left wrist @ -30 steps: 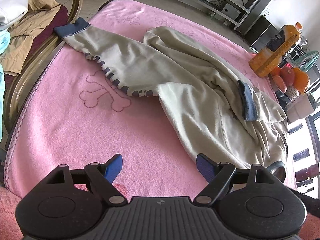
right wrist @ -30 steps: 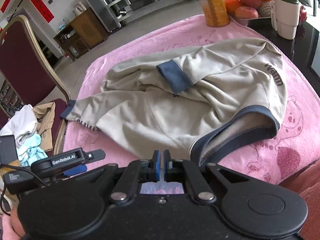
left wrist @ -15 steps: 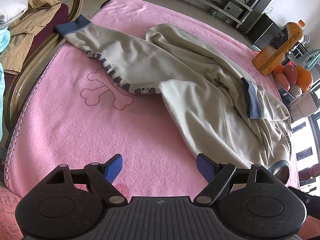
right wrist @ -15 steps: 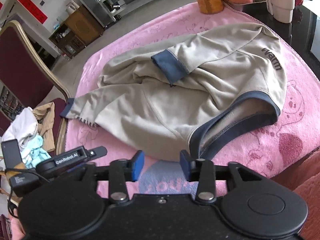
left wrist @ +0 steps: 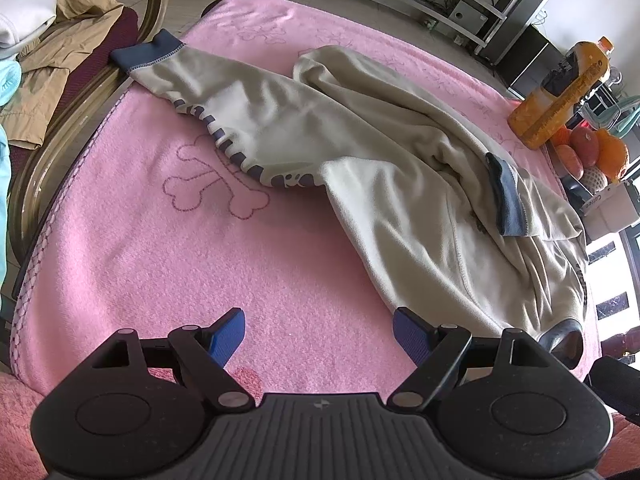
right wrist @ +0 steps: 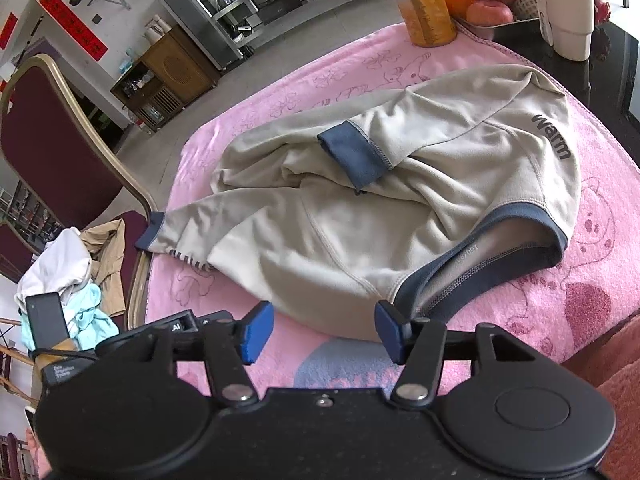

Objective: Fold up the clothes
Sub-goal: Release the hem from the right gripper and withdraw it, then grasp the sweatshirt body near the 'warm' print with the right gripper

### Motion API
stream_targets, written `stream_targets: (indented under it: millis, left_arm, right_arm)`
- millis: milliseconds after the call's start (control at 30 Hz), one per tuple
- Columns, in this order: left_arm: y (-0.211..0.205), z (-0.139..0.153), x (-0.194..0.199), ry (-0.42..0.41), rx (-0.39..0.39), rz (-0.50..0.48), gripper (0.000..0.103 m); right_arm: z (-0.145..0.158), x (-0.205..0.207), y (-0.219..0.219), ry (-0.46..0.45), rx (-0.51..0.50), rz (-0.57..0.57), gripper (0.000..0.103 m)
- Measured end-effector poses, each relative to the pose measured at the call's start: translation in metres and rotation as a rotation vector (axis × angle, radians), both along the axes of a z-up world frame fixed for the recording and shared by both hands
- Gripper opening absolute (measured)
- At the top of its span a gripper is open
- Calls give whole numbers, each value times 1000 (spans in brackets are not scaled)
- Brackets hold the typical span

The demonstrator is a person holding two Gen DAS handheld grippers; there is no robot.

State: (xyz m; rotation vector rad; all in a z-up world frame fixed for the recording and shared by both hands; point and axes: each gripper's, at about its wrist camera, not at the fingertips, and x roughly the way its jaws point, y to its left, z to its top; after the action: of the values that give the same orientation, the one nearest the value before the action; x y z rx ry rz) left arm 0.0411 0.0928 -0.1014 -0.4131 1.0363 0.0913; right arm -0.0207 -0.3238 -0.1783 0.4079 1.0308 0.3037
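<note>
While both tools gape, sweatshirt (right wrist: pixel 360 216) lies ahead.

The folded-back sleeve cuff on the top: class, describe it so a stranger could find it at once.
Start at the pink blanket, then the beige fleece top crumpled on it. One sleeve lies folded across the body, ending in a blue cuff on the fabric; the other cuff reaches the blanket's edge by the chair.

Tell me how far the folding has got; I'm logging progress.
Barely begun. Done: one sleeve of the beige sweatshirt lies folded across its body. In hand: nothing; the left hand-held gripper and the right hand-held gripper are both open. Left: the other sleeve lies stretched out, and the body is rumpled.
</note>
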Motion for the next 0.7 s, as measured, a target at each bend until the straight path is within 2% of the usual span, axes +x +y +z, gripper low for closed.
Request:
stream_targets:
  millis: [567,700]
  left_arm:
    - [1,-1,1,6,0,5,80]
    - [2,0,0,-5,0,8,77]
  right_arm:
    - [0,1,1,-2,4,-3,59]
    - [4,1,-3,-15,11,-15,59]
